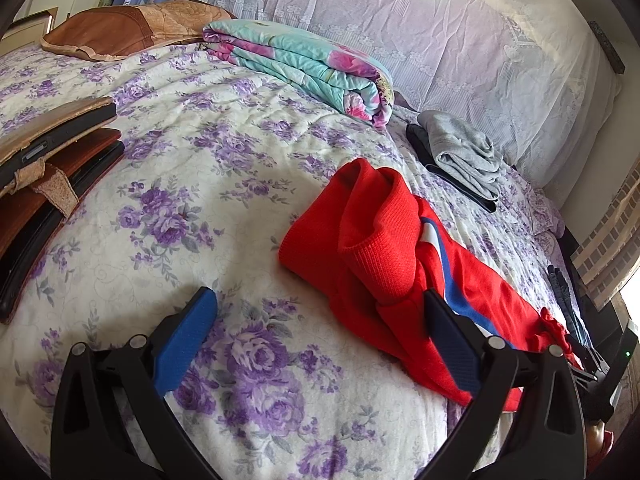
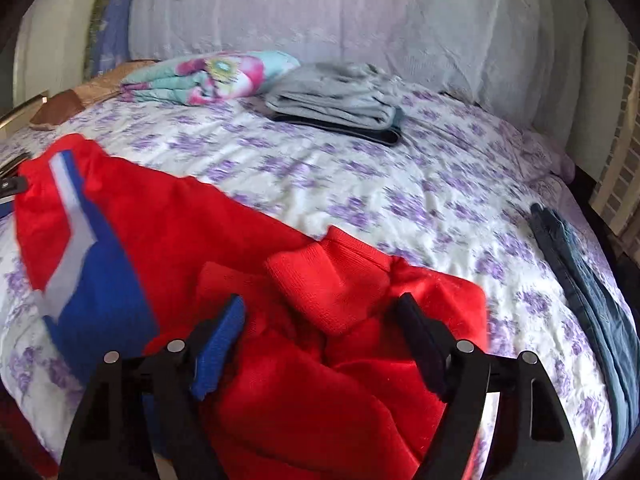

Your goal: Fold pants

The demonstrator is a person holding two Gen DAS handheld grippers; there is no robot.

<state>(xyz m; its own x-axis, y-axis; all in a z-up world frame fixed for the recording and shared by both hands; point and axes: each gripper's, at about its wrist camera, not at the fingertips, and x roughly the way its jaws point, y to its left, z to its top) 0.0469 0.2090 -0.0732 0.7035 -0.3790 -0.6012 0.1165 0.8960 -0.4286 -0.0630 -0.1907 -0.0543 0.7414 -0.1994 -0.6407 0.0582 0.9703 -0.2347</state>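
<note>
Red pants (image 1: pixel 380 240) with a blue and white side stripe lie crumpled on the purple-flowered bedspread (image 1: pixel 180 160), ribbed cuffs folded up on top. My left gripper (image 1: pixel 318 294) is open just above the bed at the pants' near left edge; its right finger sits over the red cloth and its left finger over bare bedspread. In the right wrist view the pants (image 2: pixel 180 220) fill the near foreground. My right gripper (image 2: pixel 320 300) stands open low over them, with a ribbed red cuff (image 2: pixel 328 280) between the spread fingers; the pads do not press on it.
Folded grey clothes on a dark garment (image 2: pixel 336 96) and a folded turquoise-pink quilt (image 2: pixel 208 76) lie at the back of the bed. A brown pillow (image 1: pixel 120 28) is at the far left. Brown leather cases (image 1: pixel 40 160) sit at the left edge, dark jeans (image 2: pixel 588 288) at the right edge.
</note>
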